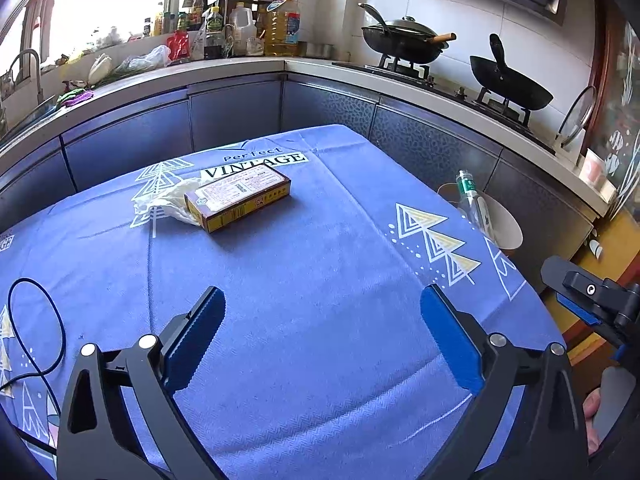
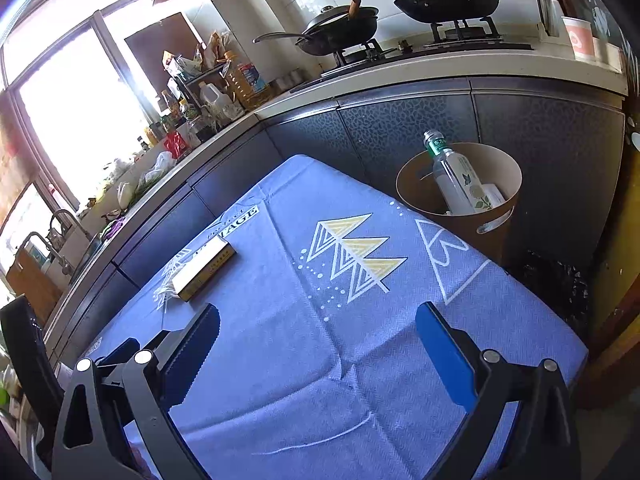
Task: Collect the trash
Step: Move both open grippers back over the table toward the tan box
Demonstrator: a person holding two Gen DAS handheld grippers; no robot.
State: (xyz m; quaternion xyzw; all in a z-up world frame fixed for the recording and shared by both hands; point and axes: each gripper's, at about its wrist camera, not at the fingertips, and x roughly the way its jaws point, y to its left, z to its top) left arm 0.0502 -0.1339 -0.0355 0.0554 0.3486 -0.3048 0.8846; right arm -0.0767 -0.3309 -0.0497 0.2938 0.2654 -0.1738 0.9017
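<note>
We see the blue tablecloth (image 1: 320, 280) w/ a brown paper bin (image 2: 496, 224) just past its far right edge, a plastic bottle (image 2: 456, 176) standing tilted inside. Near the far left lies a box (image 1: 240, 196), touching a crumpled white wrapper (image 1: 168, 204). Left gripper (image 1: 322, 330) & right gripper (image 2: 318, 354) hang above the cloth, jaws spread wide, nothing in them.

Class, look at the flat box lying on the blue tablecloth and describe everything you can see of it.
The box is a flat, rectangular carton, seemingly cardboard, closed. Its pale top carries small printed text and a barcode; its sides are brown and yellow. It lies flat on the blue tablecloth, covering part of the printed "VINTAGE" lettering. One end touches a crumpled white plastic wrapper. Neither gripper touches it.
</note>
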